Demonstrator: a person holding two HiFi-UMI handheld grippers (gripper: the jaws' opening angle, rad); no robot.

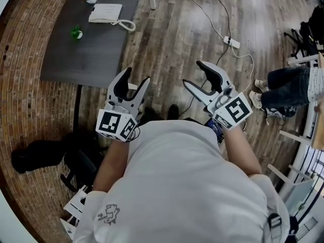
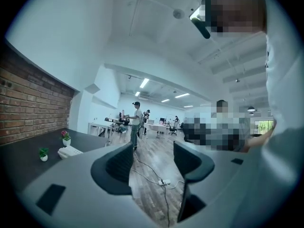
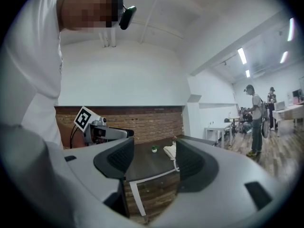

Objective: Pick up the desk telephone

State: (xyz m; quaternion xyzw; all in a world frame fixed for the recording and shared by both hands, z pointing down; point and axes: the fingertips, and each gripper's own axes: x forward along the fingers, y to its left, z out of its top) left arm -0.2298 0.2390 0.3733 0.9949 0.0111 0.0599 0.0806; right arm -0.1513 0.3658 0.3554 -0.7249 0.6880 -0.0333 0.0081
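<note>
While standing well short of the tabletop (image 1: pixel 96 54), holding left hand-held gripper (image 1: pixel 136 76) and right hand-held gripper (image 1: pixel 192 73) with jaws apart, empty. Find desk telephone (image 1: pixel 105 12) at its far end, ahead and leftward, long side crosswise. Nearer to the left one.

Bright, even overhead light from ceiling strips (image 2: pixel 144 83); soft glare on floor (image 1: pixel 198 20); heavy fisheye bending, dark corners.

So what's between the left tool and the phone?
Just bare dark tabletop, the head view shows. Nothing stands between the left tool and the telephone; the small green plant sits off to one side.
</note>
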